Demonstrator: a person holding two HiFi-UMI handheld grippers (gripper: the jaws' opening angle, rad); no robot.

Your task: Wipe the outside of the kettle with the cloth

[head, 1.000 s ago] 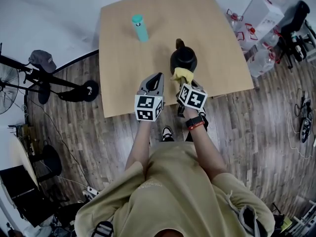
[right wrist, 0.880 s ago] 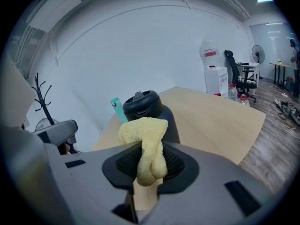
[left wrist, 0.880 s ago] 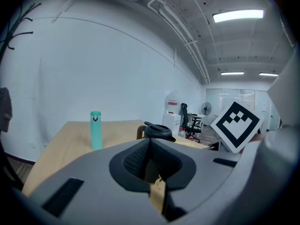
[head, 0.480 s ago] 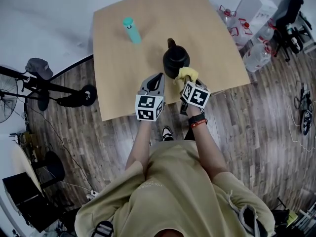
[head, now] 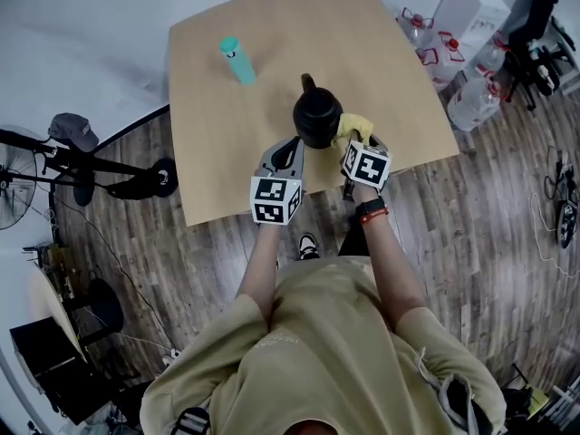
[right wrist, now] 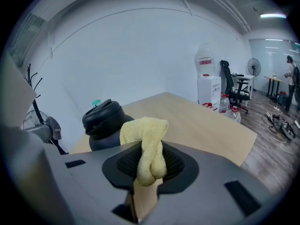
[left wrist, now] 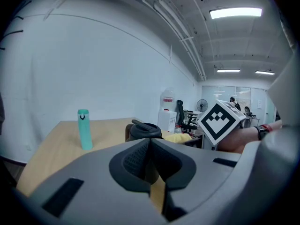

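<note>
A black kettle [head: 317,118] stands on the wooden table [head: 254,25], its lid on. The same kettle [right wrist: 105,125] fills the left middle of the right gripper view, and its lid [left wrist: 143,129] peeks over the jaws in the left gripper view. My right gripper [head: 355,140] is shut on a yellow cloth [head: 353,126], which touches the kettle's right side. The cloth [right wrist: 147,146] hangs bunched between those jaws. My left gripper [head: 288,148] sits just to the kettle's lower left, shut with nothing in it.
A teal bottle [head: 236,60] stands upright at the table's far left. Water jugs [head: 476,98] and a white dispenser [head: 467,12] stand on the floor to the right. A fan stand [head: 82,157] is on the left floor.
My right gripper has carried the cloth from the kettle's near side round to its right side. The left gripper has hardly moved.
</note>
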